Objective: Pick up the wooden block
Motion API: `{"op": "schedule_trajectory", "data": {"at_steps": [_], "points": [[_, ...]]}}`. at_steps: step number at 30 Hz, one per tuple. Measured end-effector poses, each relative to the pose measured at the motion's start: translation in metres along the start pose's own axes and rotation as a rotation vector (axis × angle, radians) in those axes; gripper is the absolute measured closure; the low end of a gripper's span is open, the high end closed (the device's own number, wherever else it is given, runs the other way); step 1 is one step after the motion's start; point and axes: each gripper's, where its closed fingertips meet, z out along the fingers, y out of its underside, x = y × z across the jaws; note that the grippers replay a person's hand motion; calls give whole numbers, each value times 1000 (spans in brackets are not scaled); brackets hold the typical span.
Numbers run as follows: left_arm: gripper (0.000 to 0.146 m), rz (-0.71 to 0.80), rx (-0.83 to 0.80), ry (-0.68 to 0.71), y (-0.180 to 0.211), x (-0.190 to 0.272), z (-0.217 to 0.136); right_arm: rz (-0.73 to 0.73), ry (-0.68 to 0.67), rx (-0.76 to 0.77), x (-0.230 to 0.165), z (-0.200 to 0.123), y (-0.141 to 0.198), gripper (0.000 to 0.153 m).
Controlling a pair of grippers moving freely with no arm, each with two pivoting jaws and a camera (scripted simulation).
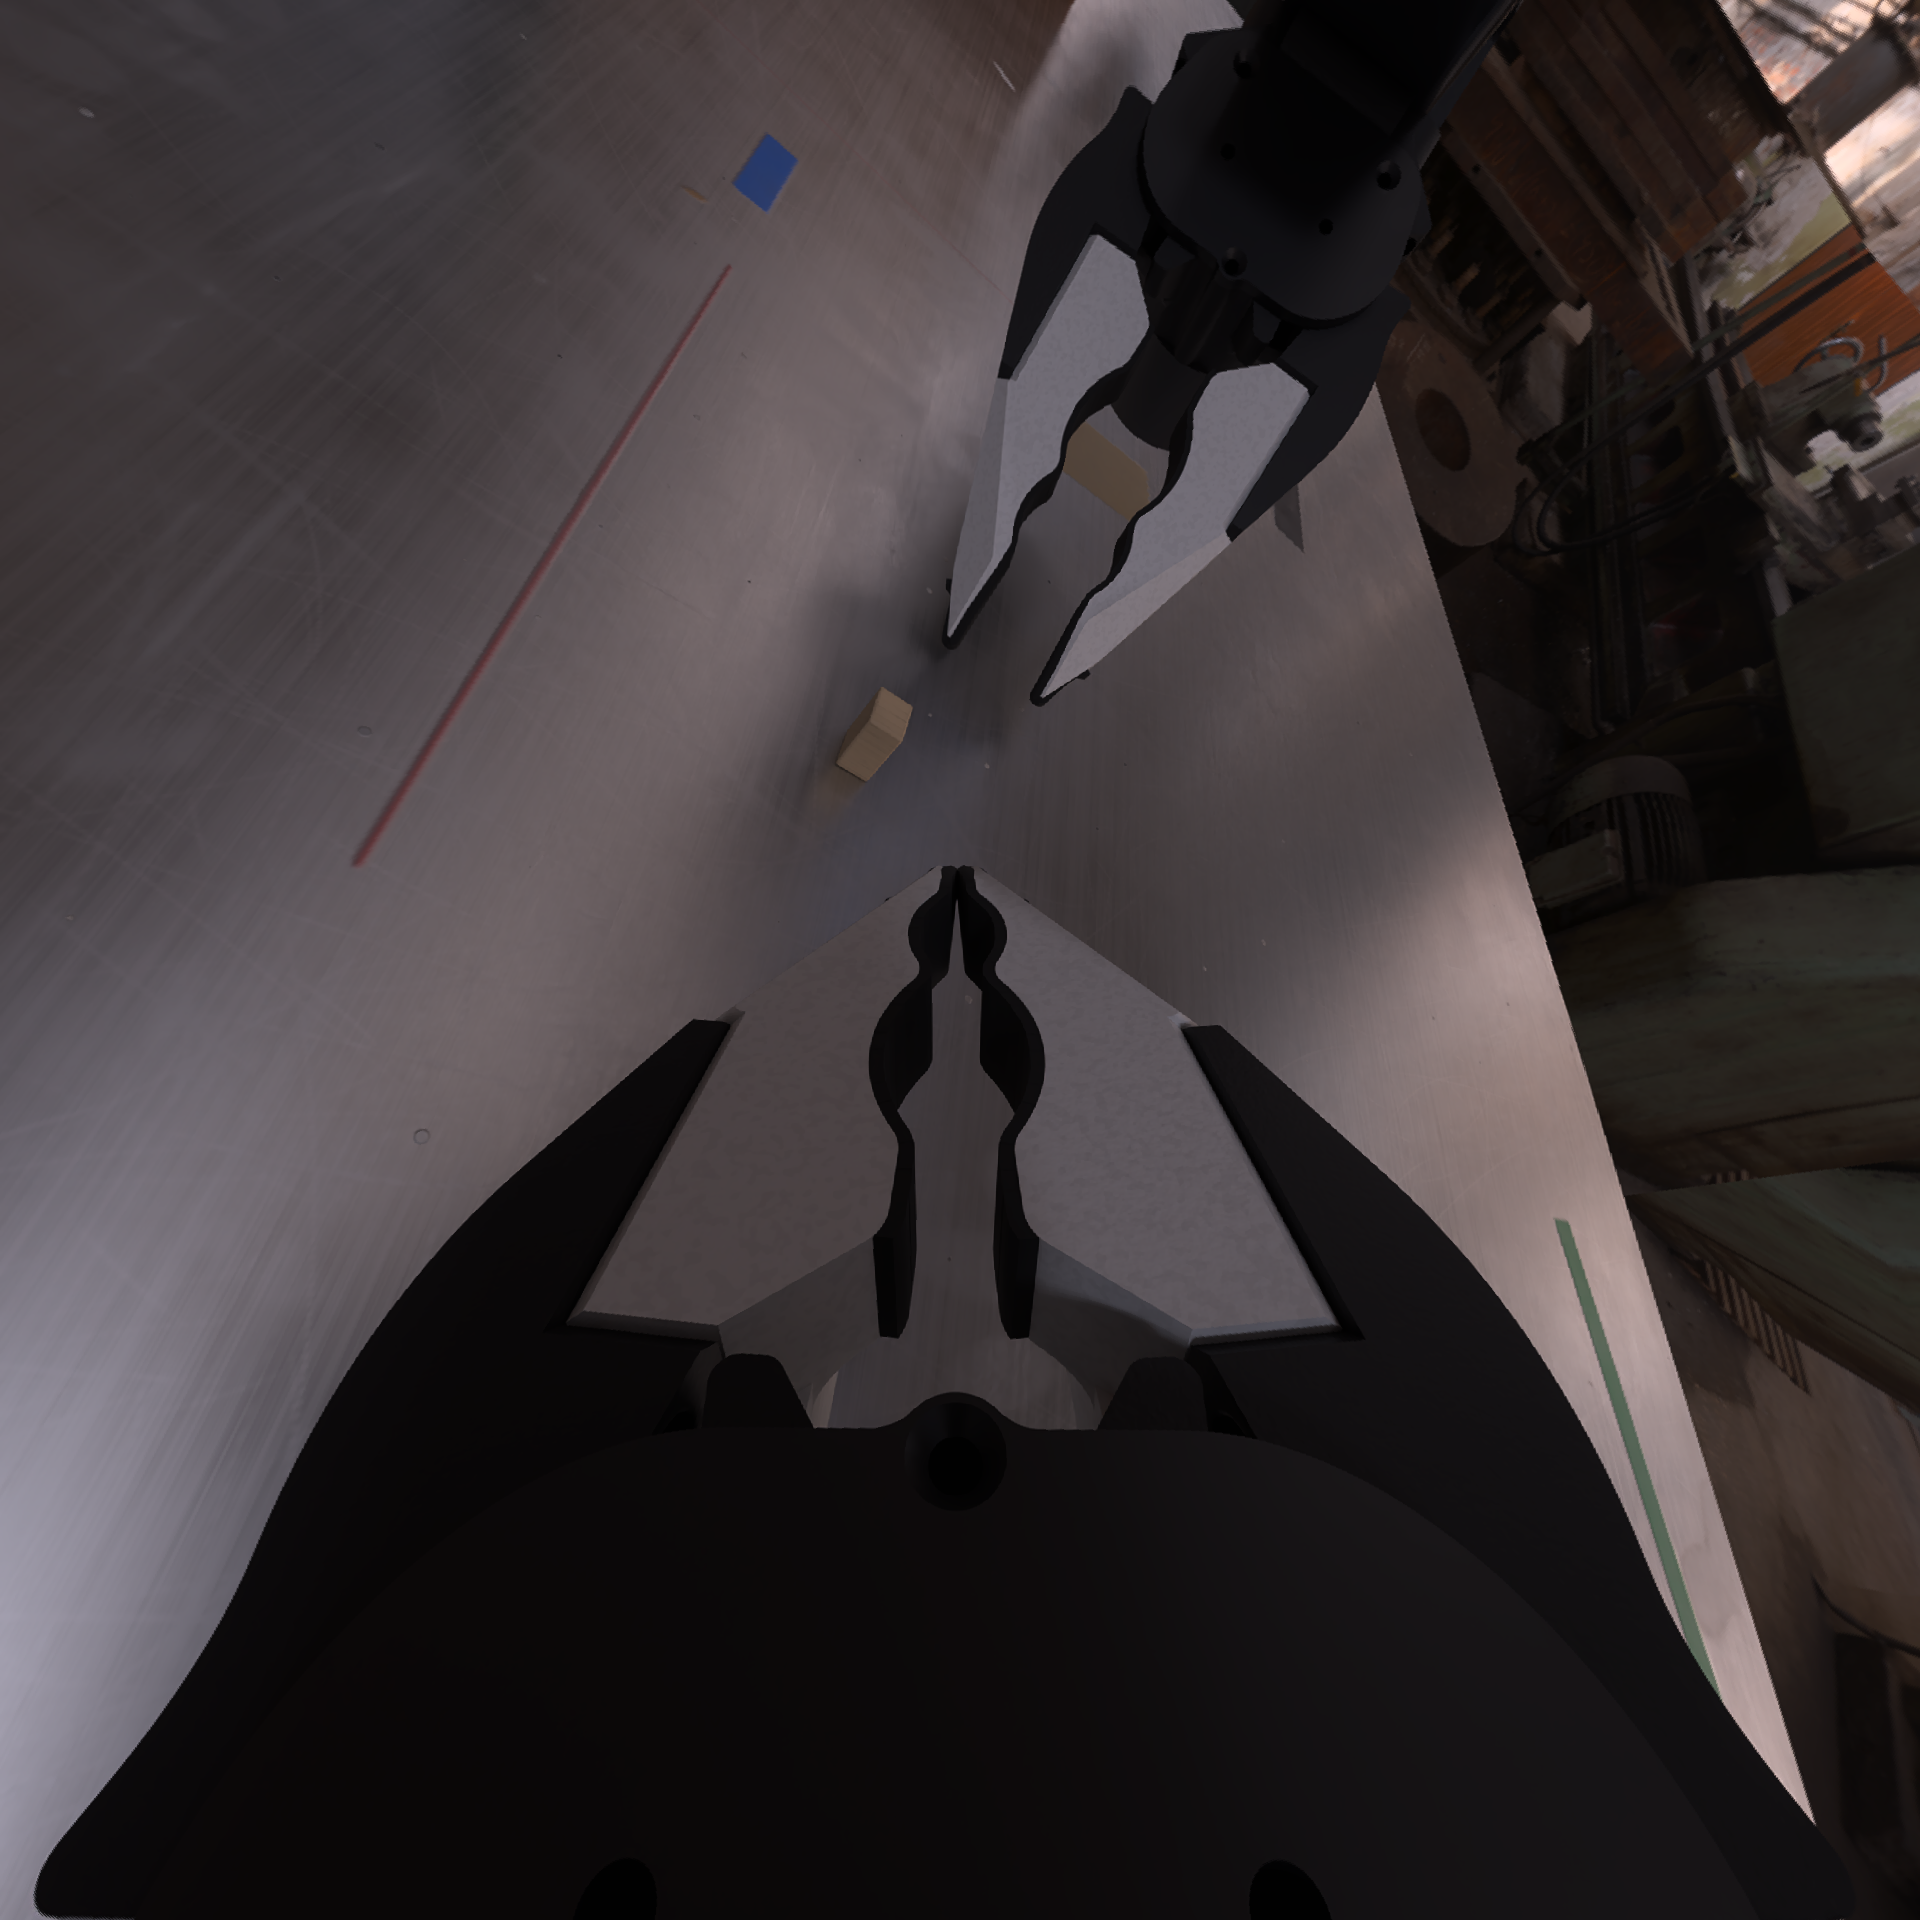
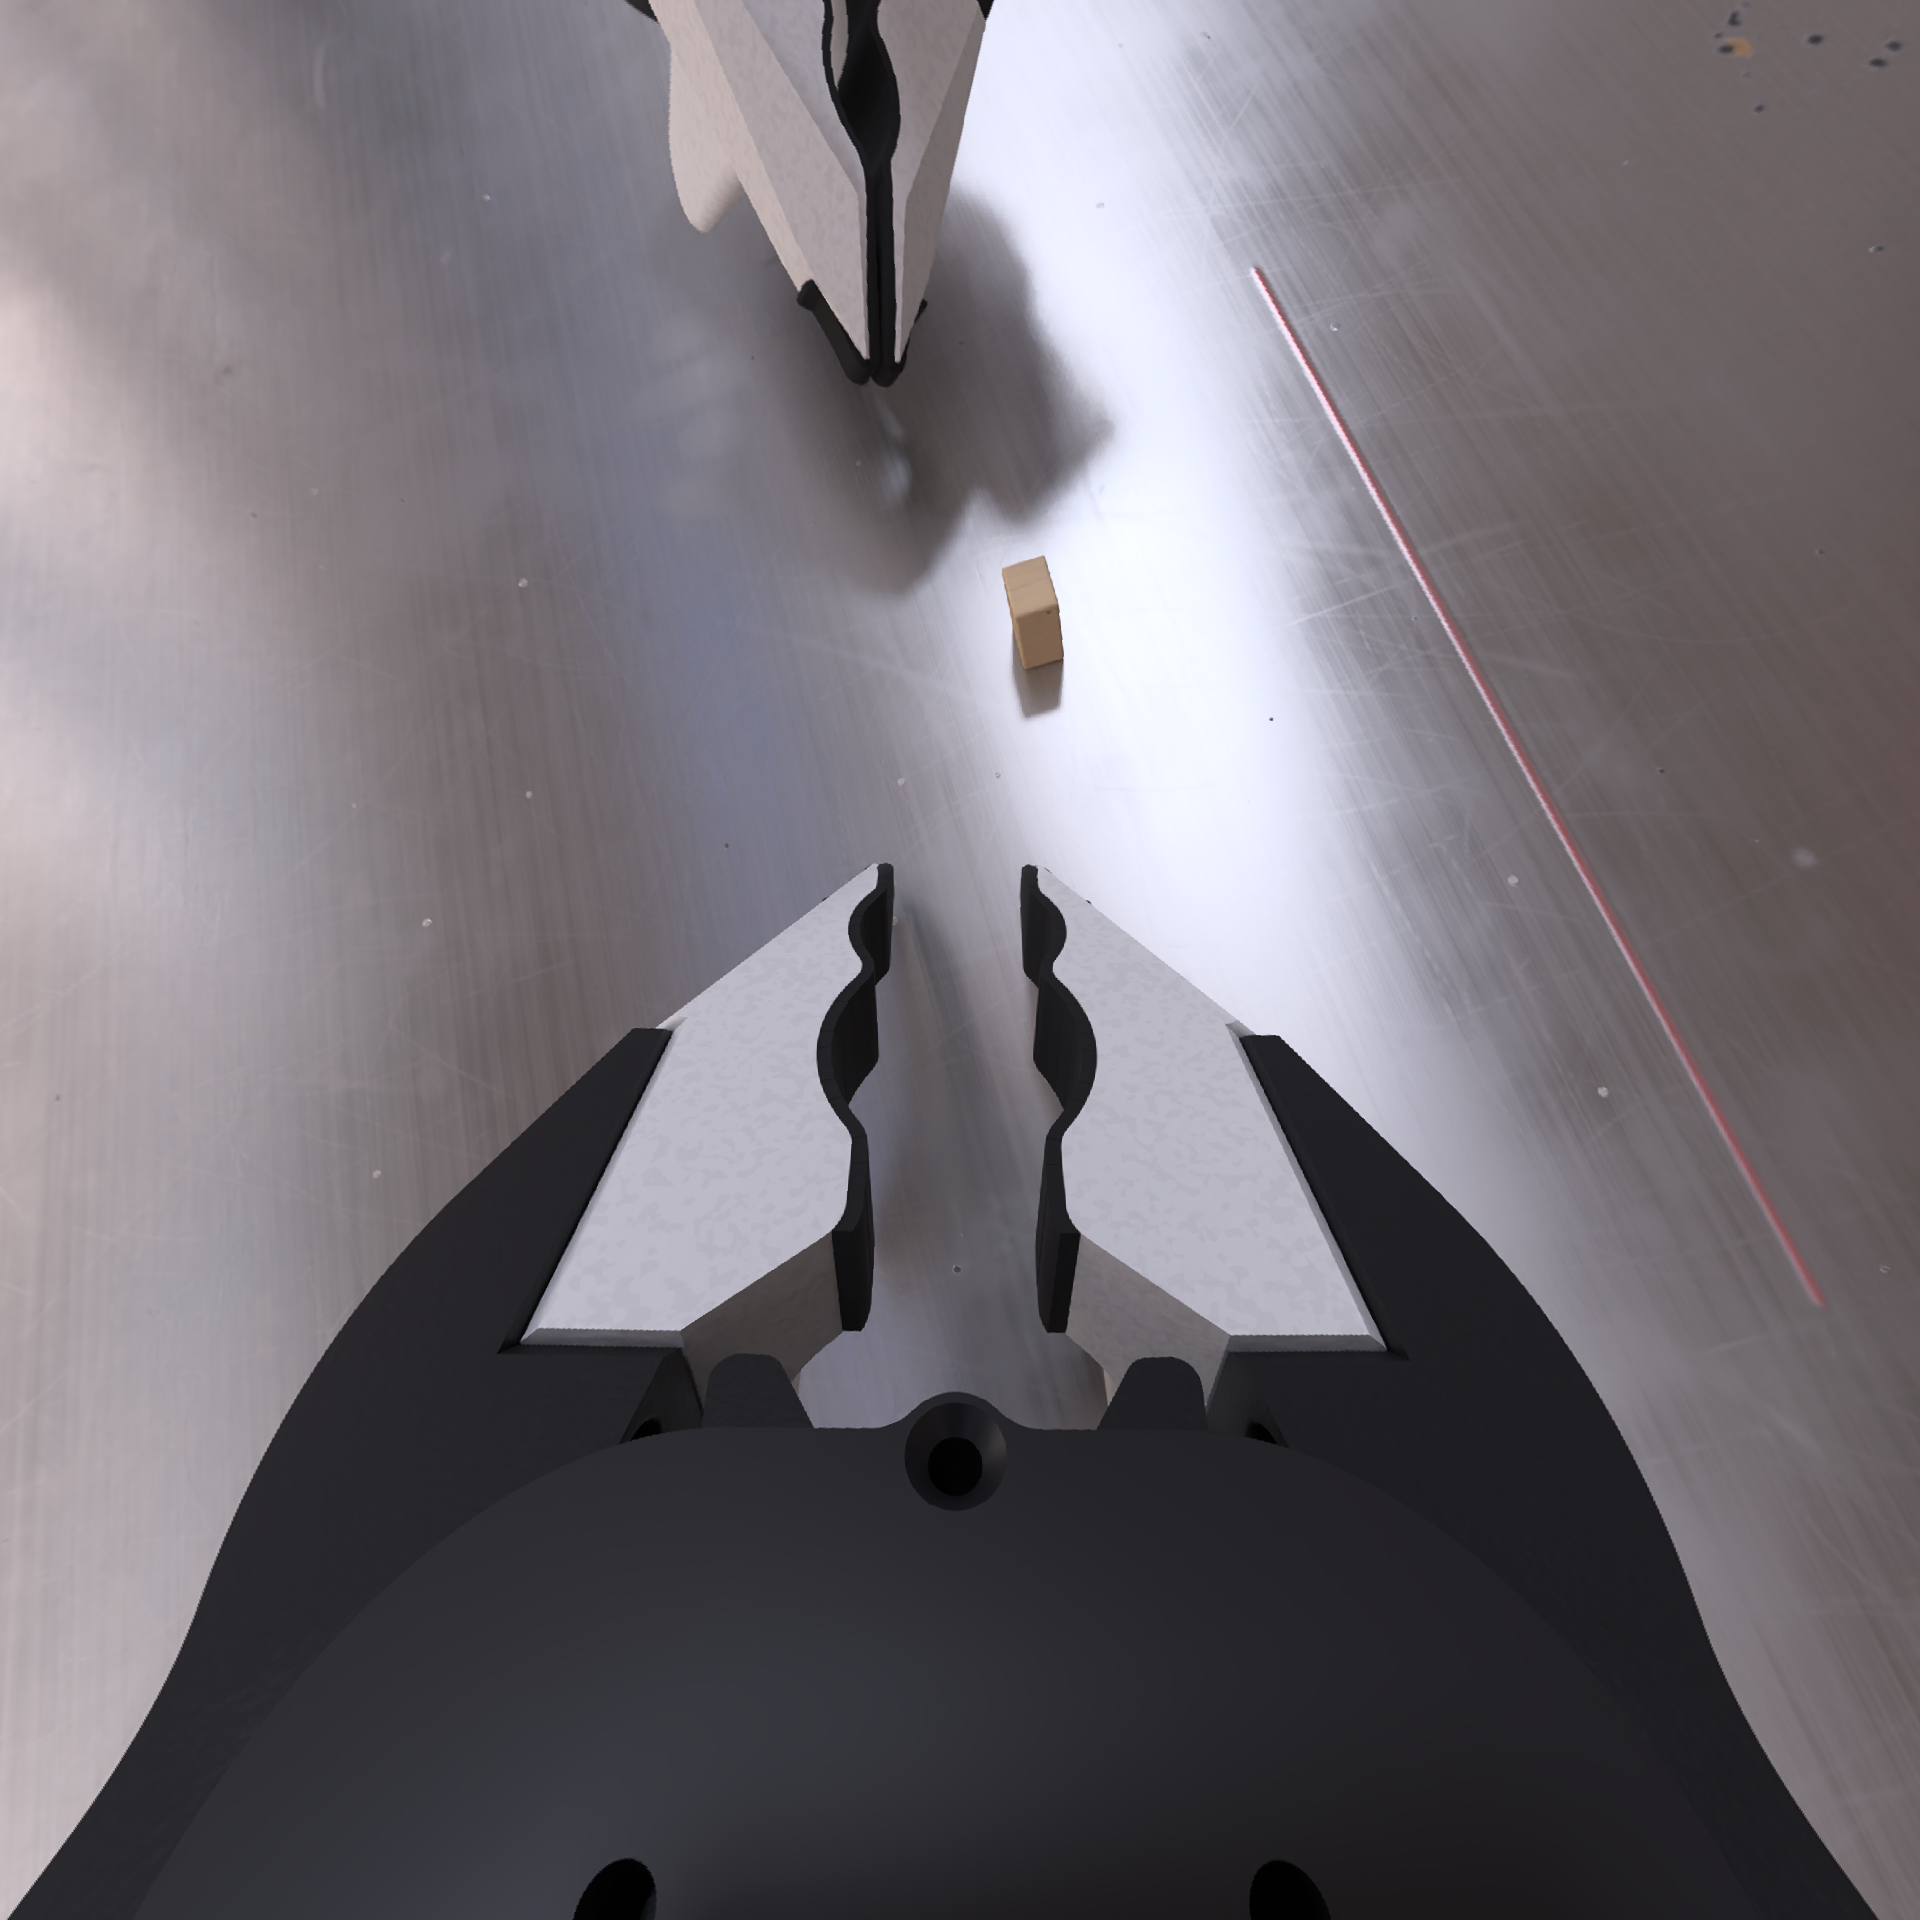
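Lying free on the brushed-metal bench (image 2: 416, 727), the wooden block (image 2: 1033, 614) is what we find first: a small pale piece, resting flat with a short shadow just under it, touched by neither pair of tongs. In the right wrist view it sits ahead of the right tongs (image 2: 956, 883) and a little to the right of the line along their fingers, well apart from the tips. We see these tongs spread, with bare bench showing through the gap between the ridged black pads (image 2: 857, 1039).

From the left wrist view, the wooden block (image 1: 875, 734) lies ahead of the left tongs (image 1: 957, 878) and slightly to the left of their line. We see the left tongs pressed together, tips meeting, nothing between them. The block thus lies between the two pairs, which face each other across it; the right tongs (image 1: 995, 665) hang tip-down near it, their tips just beside it but apart.

Farther out, a thin red line (image 2: 1538, 790) runs across the bench on the block's far side from both tongs. A small blue patch (image 1: 766, 171) lies beyond that, and a green strip (image 1: 1631, 1455) follows the bench edge.
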Motion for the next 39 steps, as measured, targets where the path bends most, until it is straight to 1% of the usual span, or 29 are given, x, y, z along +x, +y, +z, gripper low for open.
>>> {"op": "schedule_trajectory", "data": {"at_steps": [3,8,11,17,21,25,30,33,35,37,38,39], "points": [[146,0,0,0,0,0,0,-23,18,8,0,-4,-1,125],[146,1,0,1,0,0,0,-13,34,2,2,-7,5,124],[146,1,0,0,0,0,0,-78,50,-18,2,-13,8,125],[146,-1,-1,0,0,0,0,-179,79,-127,4,-12,10,127],[146,-2,1,1,0,0,0,-210,133,-91,9,-14,-2,126],[146,1,7,0,0,0,-1,-235,133,-14,11,-12,-27,122],[146,-3,18,8,-2,0,-2,-334,94,-80,10,14,-43,117],[145,-2,15,8,-2,0,-1,-364,66,-114,11,29,-46,121],[142,6,7,8,-1,2,0,-367,56,-118,13,35,-46,129],[132,33,-11,25,2,6,1,-352,53,-132,16,38,-44,144],[127,49,-20,25,3,7,2,-337,47,-130,16,38,-43,144],[124,65,-28,23,4,9,3,-318,37,-126,16,38,-43,144]]}}
